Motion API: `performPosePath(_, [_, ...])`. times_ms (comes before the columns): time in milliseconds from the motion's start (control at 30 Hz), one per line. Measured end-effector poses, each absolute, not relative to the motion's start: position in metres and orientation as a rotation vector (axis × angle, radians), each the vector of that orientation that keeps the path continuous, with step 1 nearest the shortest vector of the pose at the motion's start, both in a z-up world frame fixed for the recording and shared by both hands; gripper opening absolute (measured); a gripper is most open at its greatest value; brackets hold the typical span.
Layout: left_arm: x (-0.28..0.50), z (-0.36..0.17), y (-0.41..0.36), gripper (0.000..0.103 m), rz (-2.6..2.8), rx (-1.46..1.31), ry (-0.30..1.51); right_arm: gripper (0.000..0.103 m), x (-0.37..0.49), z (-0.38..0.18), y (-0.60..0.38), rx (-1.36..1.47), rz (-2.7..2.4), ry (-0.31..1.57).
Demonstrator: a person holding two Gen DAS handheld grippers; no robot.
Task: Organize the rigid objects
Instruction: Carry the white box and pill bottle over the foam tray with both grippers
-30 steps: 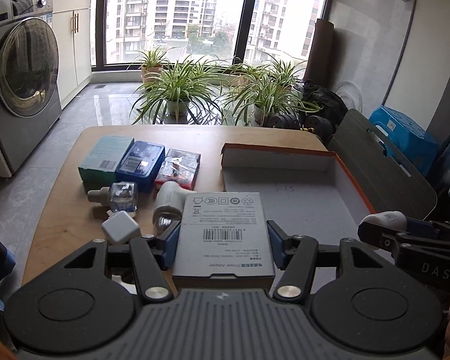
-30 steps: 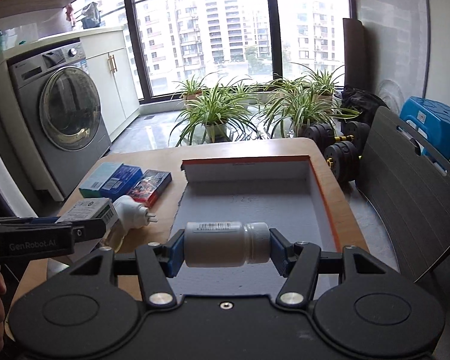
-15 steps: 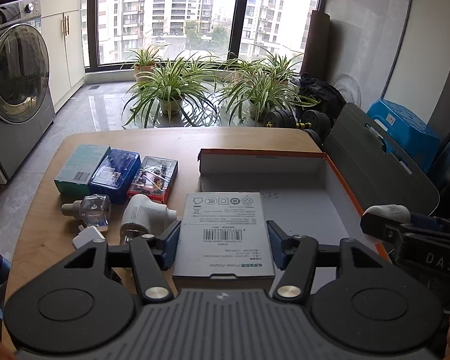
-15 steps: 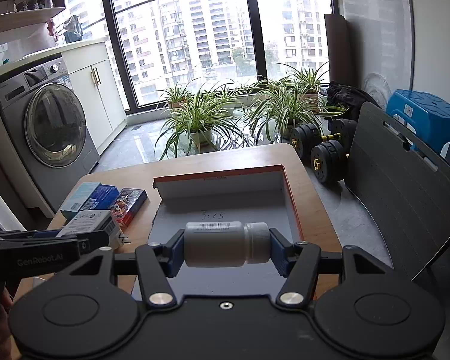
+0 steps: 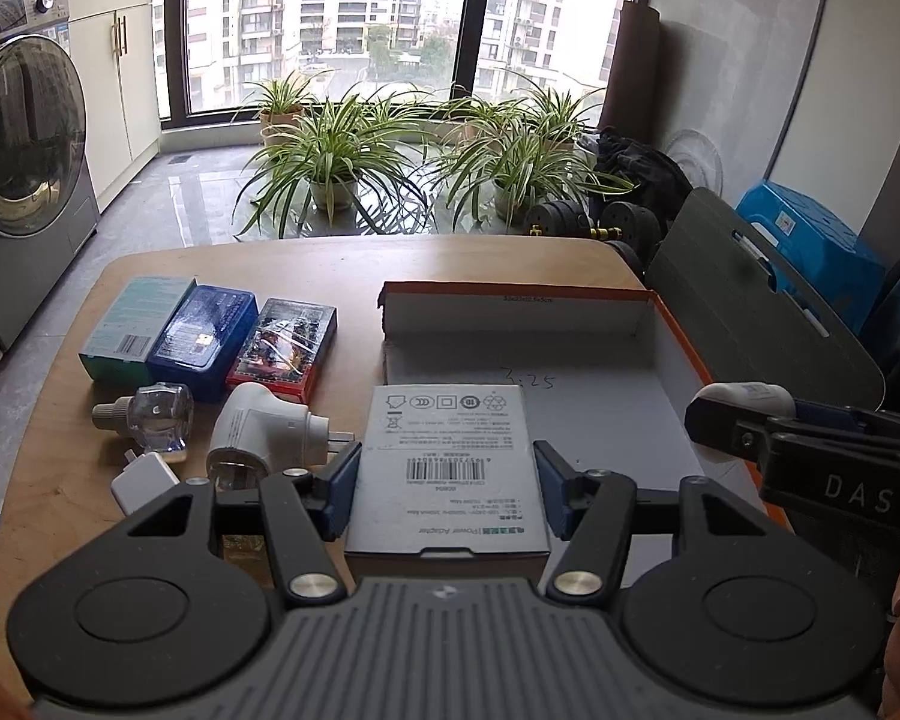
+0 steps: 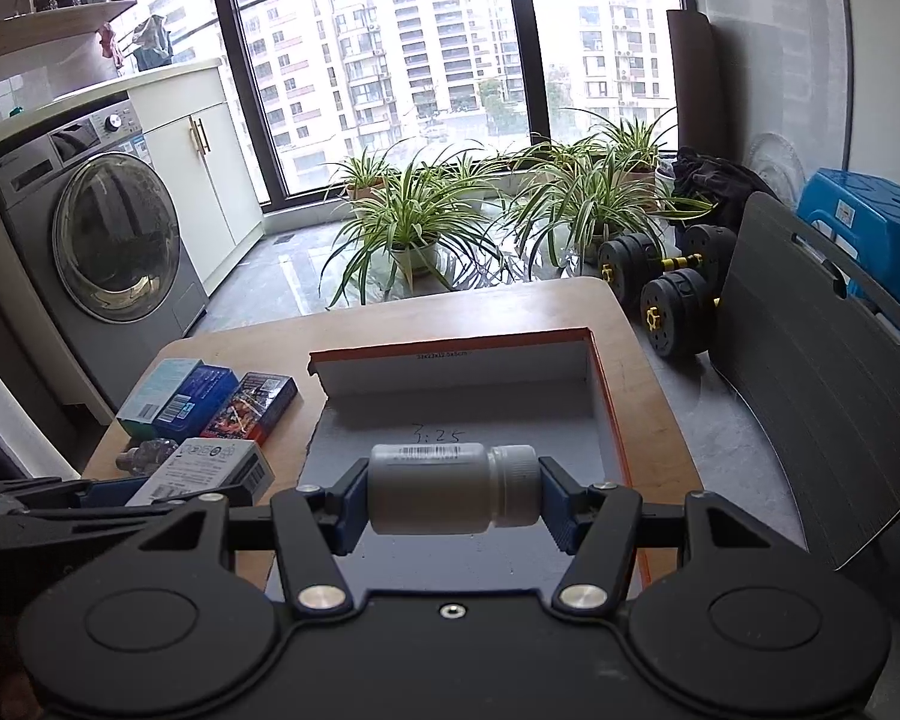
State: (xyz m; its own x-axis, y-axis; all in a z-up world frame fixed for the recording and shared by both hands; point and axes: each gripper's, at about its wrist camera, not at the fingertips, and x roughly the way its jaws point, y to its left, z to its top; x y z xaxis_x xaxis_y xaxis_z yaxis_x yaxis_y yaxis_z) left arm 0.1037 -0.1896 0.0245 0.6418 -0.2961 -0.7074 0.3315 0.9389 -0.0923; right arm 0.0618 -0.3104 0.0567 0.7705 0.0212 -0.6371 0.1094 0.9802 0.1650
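My left gripper [image 5: 447, 489] is shut on a white power adapter box [image 5: 448, 468], barcode side up, held over the near left corner of the orange-edged cardboard tray [image 5: 672, 324]. My right gripper [image 6: 453, 498] is shut on a white pill bottle [image 6: 450, 495] lying crosswise, above the tray's [image 6: 606, 402] near part. The tray's grey floor carries handwritten figures and holds nothing else. From the right wrist view the adapter box [image 6: 210, 468] shows at the left; from the left wrist view the bottle [image 5: 744, 396] shows at the right.
On the wooden table [image 5: 78, 456] left of the tray lie a teal box [image 5: 135, 327], a blue box [image 5: 204, 336], a red packet [image 5: 285, 348], a clear glass bottle [image 5: 156, 426], a white plug adapter [image 5: 258, 432] and a small white charger [image 5: 144, 480]. A dark chair back [image 6: 822, 372] stands to the right.
Both grippers have drawn back with their loads, so more of the tray and table shows. The box and the bottle stay gripped as before.
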Motion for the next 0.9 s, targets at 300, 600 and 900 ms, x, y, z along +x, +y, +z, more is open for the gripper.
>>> performPosePath(300, [0.111, 0.02, -0.196, 0.06, -0.366, 0.053, 0.812, 0.069, 0.076, 0.051, -0.317, 0.206, -0.051, 0.704])
performPosePath(600, [0.117, 0.013, -0.198, 0.06, -0.369, 0.054, 0.822, 0.069, 0.086, 0.045, -0.319, 0.206, -0.054, 0.716])
performPosePath(900, [0.121, 0.008, -0.202, 0.06, -0.379, 0.056, 0.83, 0.069, 0.094, 0.043, -0.322, 0.207, -0.055, 0.719])
